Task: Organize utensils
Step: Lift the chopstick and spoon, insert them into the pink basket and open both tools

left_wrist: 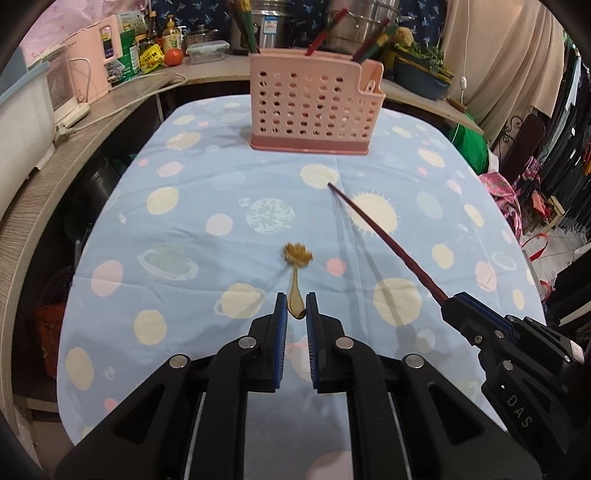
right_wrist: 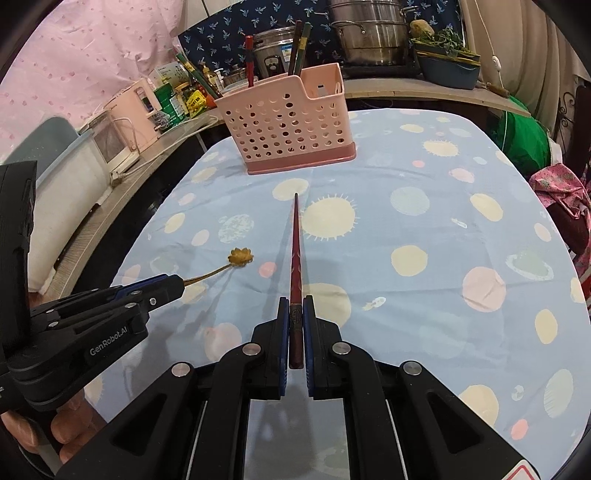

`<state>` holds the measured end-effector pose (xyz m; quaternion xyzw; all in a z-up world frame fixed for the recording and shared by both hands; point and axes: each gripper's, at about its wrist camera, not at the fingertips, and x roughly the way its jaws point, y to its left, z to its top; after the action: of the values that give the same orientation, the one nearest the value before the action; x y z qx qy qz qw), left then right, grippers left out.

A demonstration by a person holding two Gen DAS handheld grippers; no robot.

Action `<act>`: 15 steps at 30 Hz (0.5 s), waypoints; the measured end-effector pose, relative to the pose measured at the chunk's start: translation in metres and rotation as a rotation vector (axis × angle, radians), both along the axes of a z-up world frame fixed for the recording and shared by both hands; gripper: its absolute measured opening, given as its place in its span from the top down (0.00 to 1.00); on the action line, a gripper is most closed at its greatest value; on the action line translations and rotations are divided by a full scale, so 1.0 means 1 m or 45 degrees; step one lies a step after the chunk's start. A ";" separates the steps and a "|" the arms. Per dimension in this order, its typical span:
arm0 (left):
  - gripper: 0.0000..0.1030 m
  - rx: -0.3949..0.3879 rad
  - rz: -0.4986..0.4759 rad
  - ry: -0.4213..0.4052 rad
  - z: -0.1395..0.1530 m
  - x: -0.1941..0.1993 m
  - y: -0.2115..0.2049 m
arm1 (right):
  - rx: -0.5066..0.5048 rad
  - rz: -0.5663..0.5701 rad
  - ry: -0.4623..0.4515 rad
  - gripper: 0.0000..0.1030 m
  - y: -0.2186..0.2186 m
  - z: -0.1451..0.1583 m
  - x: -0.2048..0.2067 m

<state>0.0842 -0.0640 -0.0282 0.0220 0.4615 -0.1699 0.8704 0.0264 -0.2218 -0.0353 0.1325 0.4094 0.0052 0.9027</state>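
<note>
A pink perforated utensil holder (left_wrist: 314,107) (right_wrist: 284,129) stands at the far end of the blue dotted tablecloth (left_wrist: 207,192) (right_wrist: 424,258), with several chopsticks upright in it. My left gripper (left_wrist: 296,304) (right_wrist: 177,284) is shut on the handle end of a small golden spoon (left_wrist: 295,280) (right_wrist: 241,256) with a flower-shaped head, held just above the cloth. To its right, my right gripper (right_wrist: 295,306) (left_wrist: 452,301) is shut on the thick end of a dark red chopstick (right_wrist: 295,251) (left_wrist: 384,240). The chopstick points toward the holder, and its shadow falls on the cloth.
A curved counter (left_wrist: 110,110) on the left carries a pink appliance (left_wrist: 107,62), bottles and a tomato. Steel pots (right_wrist: 369,33) and a basin of greens (right_wrist: 448,68) stand behind the holder. A green bag (right_wrist: 524,136) lies past the table's right edge. A hand (right_wrist: 62,424) grips the left tool.
</note>
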 end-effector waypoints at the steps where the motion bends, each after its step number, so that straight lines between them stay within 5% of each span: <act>1: 0.91 -0.010 0.004 -0.002 0.003 0.000 0.001 | 0.003 0.000 -0.009 0.93 0.000 0.004 0.000; 15: 0.99 -0.078 0.048 -0.082 0.046 0.010 0.024 | 0.057 -0.028 -0.163 0.93 -0.014 0.071 0.006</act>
<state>0.0937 -0.0403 0.0183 -0.0079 0.4282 -0.1667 0.8882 0.0321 -0.2363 0.0355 0.1564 0.3492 0.0130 0.9238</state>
